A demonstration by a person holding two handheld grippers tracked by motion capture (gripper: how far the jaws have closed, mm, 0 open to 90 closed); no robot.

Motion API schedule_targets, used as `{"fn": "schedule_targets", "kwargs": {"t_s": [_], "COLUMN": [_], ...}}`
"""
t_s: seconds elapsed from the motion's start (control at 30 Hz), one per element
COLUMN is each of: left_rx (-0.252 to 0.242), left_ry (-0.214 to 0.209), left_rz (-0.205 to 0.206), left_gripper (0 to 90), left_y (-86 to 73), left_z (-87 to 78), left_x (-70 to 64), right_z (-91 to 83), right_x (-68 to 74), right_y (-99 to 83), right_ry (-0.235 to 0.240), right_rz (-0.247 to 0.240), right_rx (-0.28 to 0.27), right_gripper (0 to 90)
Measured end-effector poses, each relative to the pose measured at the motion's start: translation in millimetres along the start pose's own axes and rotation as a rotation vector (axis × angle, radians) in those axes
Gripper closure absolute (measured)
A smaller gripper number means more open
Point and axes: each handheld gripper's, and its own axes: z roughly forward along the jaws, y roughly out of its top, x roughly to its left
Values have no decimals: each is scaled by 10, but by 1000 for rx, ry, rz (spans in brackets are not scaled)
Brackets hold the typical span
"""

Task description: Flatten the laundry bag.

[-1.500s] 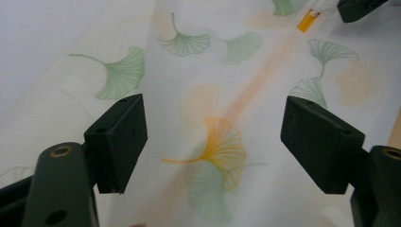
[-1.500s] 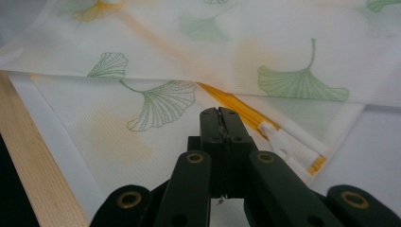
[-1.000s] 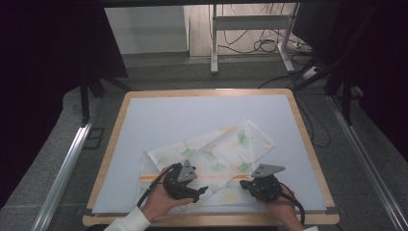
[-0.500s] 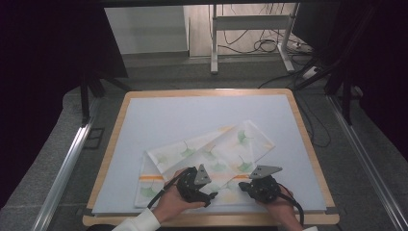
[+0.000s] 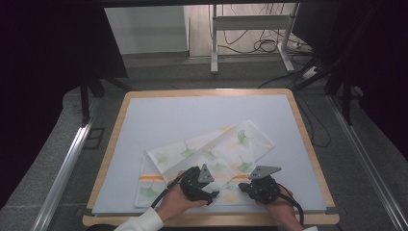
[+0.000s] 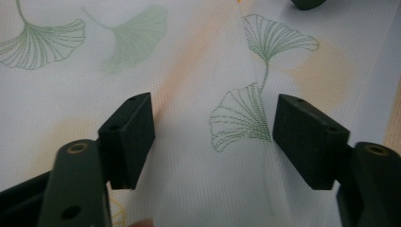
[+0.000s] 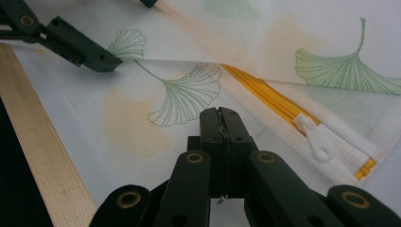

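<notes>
High view: ginkgo-print cloth lies partly folded on the counter, near edge toward 6 o'clock, one layer slanting over another toward 2 o'clock. Folding looks begun, not finished; layers uneven. Left gripper and right gripper both sit on the near hem. Left gripper view: jaws released, spread over a stitched leaf, cloth flat between them. Right gripper view: right gripper jaws clenched together; whether they pinch fabric, cannot tell. Orange zipper with white pull at 3 o'clock. Wooden rim close by; nothing blocks.
</notes>
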Motion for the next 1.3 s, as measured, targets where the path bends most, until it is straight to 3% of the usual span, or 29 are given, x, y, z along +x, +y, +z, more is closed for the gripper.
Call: {"fn": "schedule_targets", "kwargs": {"t_s": [0.3,0.67,1.3], "left_rx": [-2,-13,-67], "left_ry": [12,26,34], "left_rz": [-7,24,1], "left_gripper": [539,810,876], "left_y": [-3,-5,-1], "left_z": [-20,-33,-136], "left_x": [36,37,105], "right_z": [0,1,0], "right_x": [-1,3,-3], "right_y": [0,1,0], "right_ry": [-1,-4,-3], "right_rz": [-3,-9,-16], "right_rx": [1,1,1], "right_gripper": [882,875,872]}}
